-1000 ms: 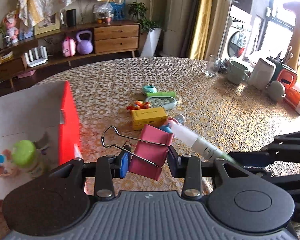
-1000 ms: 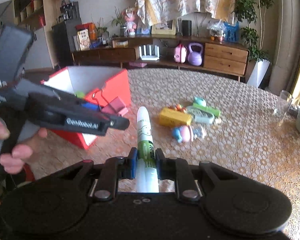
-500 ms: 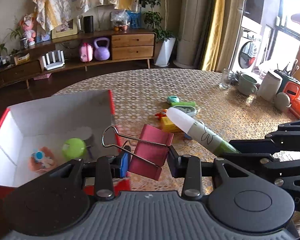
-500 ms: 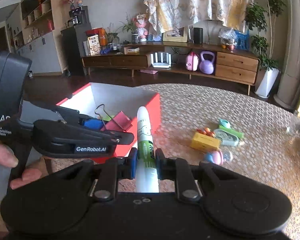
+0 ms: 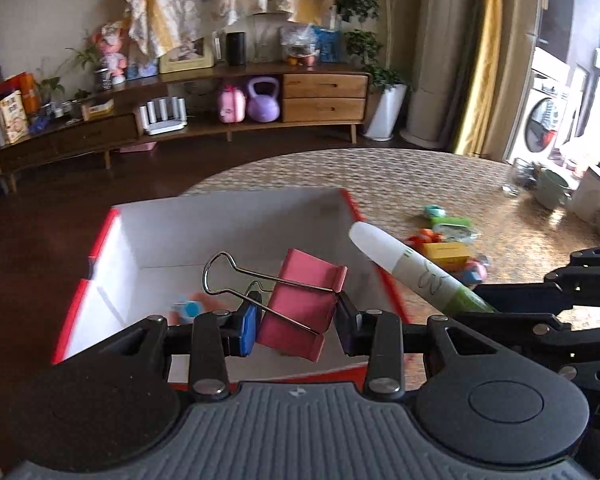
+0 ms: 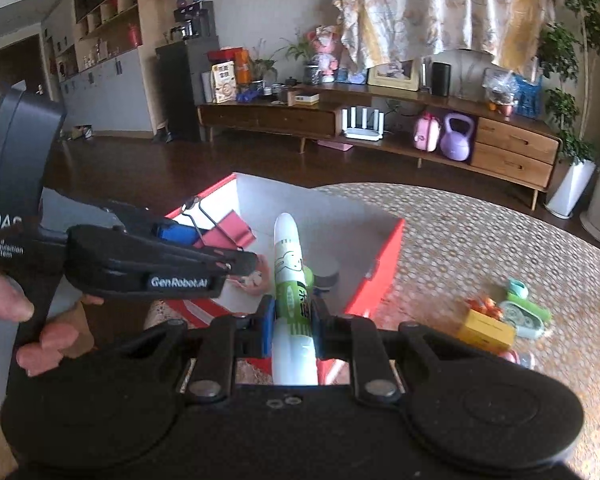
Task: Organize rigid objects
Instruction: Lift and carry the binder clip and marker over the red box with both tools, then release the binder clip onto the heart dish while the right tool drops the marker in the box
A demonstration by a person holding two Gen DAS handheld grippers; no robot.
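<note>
My left gripper (image 5: 296, 326) is shut on a pink binder clip (image 5: 300, 304) with wire handles and hangs over the open red box (image 5: 104, 236) with white inside walls. My right gripper (image 6: 291, 322) is shut on a white and green glue stick (image 6: 290, 276), whose cap points over the box's near right part. In the left wrist view the glue stick (image 5: 412, 270) crosses above the box's right wall. In the right wrist view the left gripper (image 6: 204, 248) holds the clip (image 6: 228, 234) to the left of the stick. Small toys lie on the box floor, partly hidden.
A lace-covered round table (image 6: 480, 240) carries a yellow box (image 6: 486, 330), a green and white item (image 6: 526, 314) and small toys to the right of the red box. Cups and containers (image 5: 580, 196) stand at the far right. A person's hand (image 6: 16, 312) grips the left tool.
Both grippers have moved left and up together with their loads, from beside the red box to above its opening. The loose items on the table now lie further right in both views.
</note>
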